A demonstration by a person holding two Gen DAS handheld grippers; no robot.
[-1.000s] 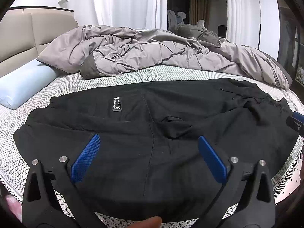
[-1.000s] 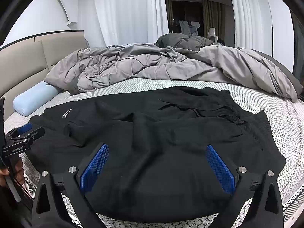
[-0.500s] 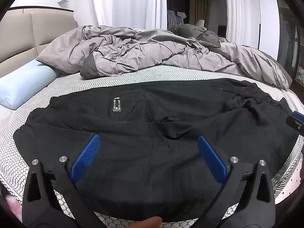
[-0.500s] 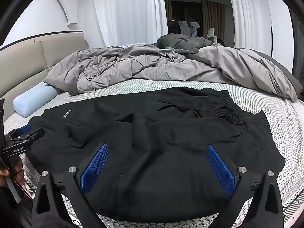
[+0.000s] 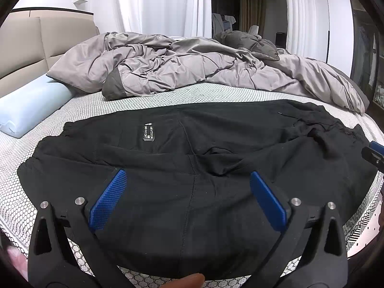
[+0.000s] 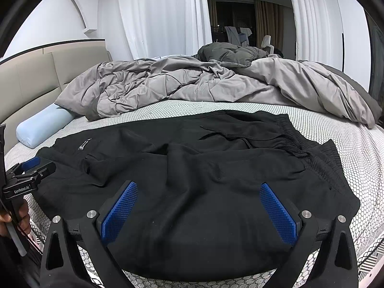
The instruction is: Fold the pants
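Two grippers fill the bottom of their frames: the left gripper (image 5: 187,180) and the right gripper (image 6: 198,192), each spread wide and holding nothing. One pair of black pants (image 5: 192,168) lies across mid-frame on the mattress (image 5: 168,96). Farther back: one blue pillow (image 5: 28,103) at left, one rumpled grey duvet (image 5: 180,64).
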